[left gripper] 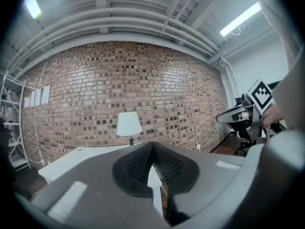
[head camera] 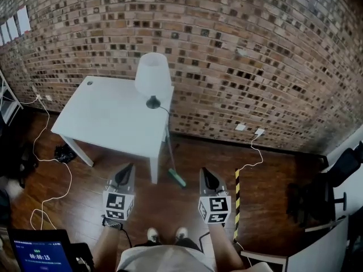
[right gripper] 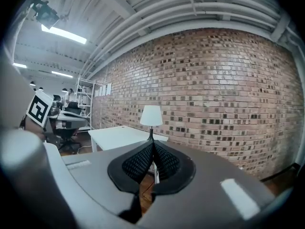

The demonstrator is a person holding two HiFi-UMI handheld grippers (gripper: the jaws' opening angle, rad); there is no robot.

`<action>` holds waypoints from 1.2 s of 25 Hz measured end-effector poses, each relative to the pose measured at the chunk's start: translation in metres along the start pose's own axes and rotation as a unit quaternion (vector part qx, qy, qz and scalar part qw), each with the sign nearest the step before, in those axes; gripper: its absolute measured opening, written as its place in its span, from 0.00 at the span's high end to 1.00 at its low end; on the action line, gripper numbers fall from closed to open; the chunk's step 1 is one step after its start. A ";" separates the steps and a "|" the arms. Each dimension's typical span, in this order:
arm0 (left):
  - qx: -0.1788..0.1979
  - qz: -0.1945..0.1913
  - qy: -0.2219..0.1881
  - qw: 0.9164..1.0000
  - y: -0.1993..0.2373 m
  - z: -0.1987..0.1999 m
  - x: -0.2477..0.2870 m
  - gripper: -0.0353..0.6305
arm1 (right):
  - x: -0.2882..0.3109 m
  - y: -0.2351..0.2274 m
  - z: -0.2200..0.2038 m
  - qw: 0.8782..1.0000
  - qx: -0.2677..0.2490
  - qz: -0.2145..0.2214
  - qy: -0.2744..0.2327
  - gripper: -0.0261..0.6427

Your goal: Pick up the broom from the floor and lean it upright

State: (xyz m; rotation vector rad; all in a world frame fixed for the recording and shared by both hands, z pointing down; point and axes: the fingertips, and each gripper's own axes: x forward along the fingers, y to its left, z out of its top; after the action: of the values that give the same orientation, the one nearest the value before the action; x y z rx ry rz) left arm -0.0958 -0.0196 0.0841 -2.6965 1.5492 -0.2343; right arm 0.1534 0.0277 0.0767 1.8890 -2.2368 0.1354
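Checking the lean appears to be the step in hand. The broom (head camera: 176, 177) is not lying flat. Its green head rests on the wooden floor (head camera: 190, 200) just beside the front leg of the white table (head camera: 108, 118), and its thin handle runs up toward the table's near corner. Whether the handle actually touches the table edge is too fine to tell.

Tool state: the left gripper (head camera: 127, 169) and the right gripper (head camera: 207, 172) are both closed, pads meeting at the tips, with nothing between them. Each gripper view looks past its closed jaws at the brick wall, the table and the lamp (head camera: 153, 75). In the head view the grippers are held level in front of the person, one on either side of the broom and well apart from it.

Recommended procedure:

1. Confirm that the head sits flat on the floor and the handle bears on the table. A handle resting on a corner is likely to slide off sideways.
2. If correction is needed, open one gripper before approaching. Grasp the handle partway up, not the head.
3. Seat the handle, release, then draw the gripper straight back so that the jaws do not drag it.
4. Keep clear of the lamp, which stands near that same edge and looks easy to tip.
5. Avoid the white cable (head camera: 54, 162) on the floor when stepping.
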 end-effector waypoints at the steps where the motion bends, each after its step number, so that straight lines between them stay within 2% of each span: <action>1: -0.002 0.001 -0.005 1.000 0.002 0.003 0.000 0.95 | 0.000 -0.001 0.001 1.000 0.003 0.001 -0.004 0.94; 7: -0.011 0.012 -0.025 1.000 -0.017 0.031 -0.018 0.95 | -0.026 -0.017 0.021 1.000 -0.001 0.012 -0.020 0.94; 10: -0.016 0.016 -0.036 0.999 -0.030 0.042 -0.024 0.95 | -0.039 -0.030 0.019 1.000 0.015 0.004 -0.017 0.94; 13: -0.019 0.011 -0.050 0.999 -0.040 0.055 -0.021 0.95 | -0.043 -0.043 0.016 0.999 0.031 0.002 -0.011 0.94; 19: -0.011 -0.002 -0.073 0.997 -0.043 0.083 -0.013 0.95 | -0.042 -0.053 0.037 0.999 0.038 0.004 -0.034 0.94; 27: -0.008 -0.016 -0.071 0.997 -0.040 0.084 -0.019 0.95 | -0.048 -0.045 0.042 0.999 0.036 -0.003 -0.035 0.94; 30: 0.007 -0.027 -0.058 0.998 -0.041 0.077 -0.026 0.95 | -0.057 -0.035 0.044 0.999 0.037 -0.009 -0.034 0.94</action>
State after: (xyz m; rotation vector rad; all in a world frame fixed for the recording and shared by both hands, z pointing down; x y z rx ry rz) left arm -0.0629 0.0194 0.0089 -2.6908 1.4386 -0.0875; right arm 0.1926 0.0671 0.0191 1.9794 -2.2894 0.1562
